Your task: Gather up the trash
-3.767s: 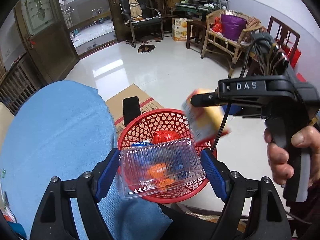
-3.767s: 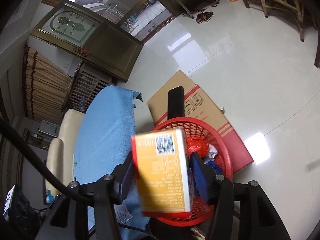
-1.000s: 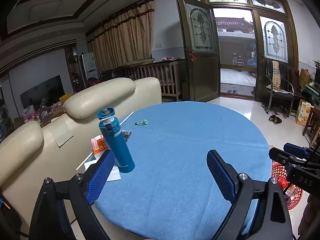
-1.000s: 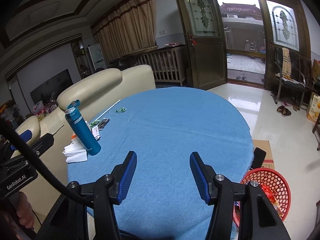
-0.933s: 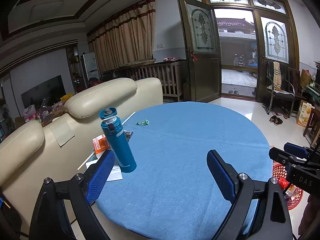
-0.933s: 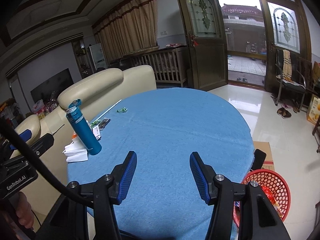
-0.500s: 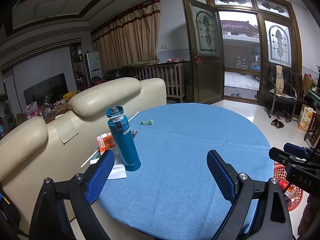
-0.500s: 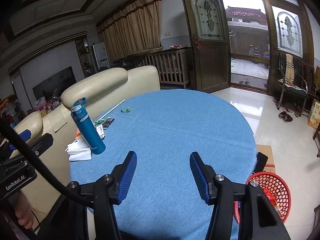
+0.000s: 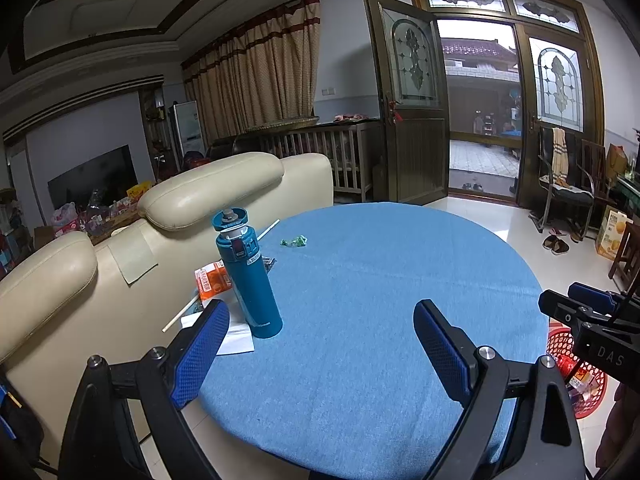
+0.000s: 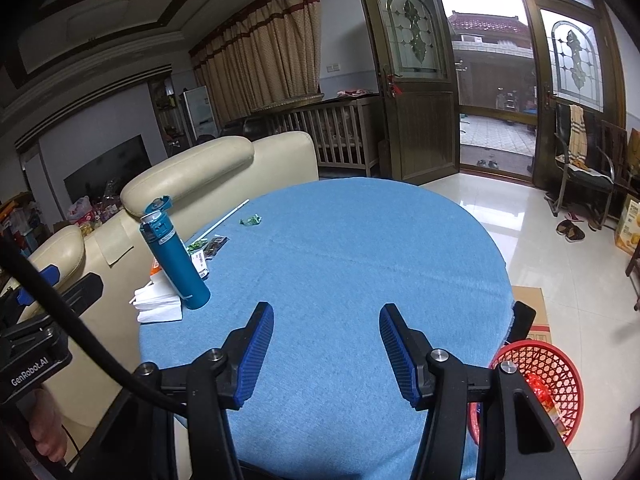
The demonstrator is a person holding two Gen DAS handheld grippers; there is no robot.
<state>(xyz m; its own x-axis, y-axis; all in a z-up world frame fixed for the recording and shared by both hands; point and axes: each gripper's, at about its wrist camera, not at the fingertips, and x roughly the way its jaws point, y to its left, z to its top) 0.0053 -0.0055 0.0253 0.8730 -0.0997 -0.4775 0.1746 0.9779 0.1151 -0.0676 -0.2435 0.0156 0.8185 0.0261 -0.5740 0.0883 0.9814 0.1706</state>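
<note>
Both the left gripper [image 9: 320, 340] and right gripper [image 10: 326, 346] hover spread and empty, well short of the small crumpled green wrapper [image 9: 294, 241] across the blue-clothed round table [image 9: 392, 264].

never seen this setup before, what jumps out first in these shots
A big round table with a blue cloth fills the middle. A tall teal flask stands upright at its left edge among papers, with a small green wrapper farther back. A red basket sits on the floor at the right, and both tongs are empty.

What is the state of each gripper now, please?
Left gripper: open, holding nothing.
Right gripper: open, holding nothing.
</note>
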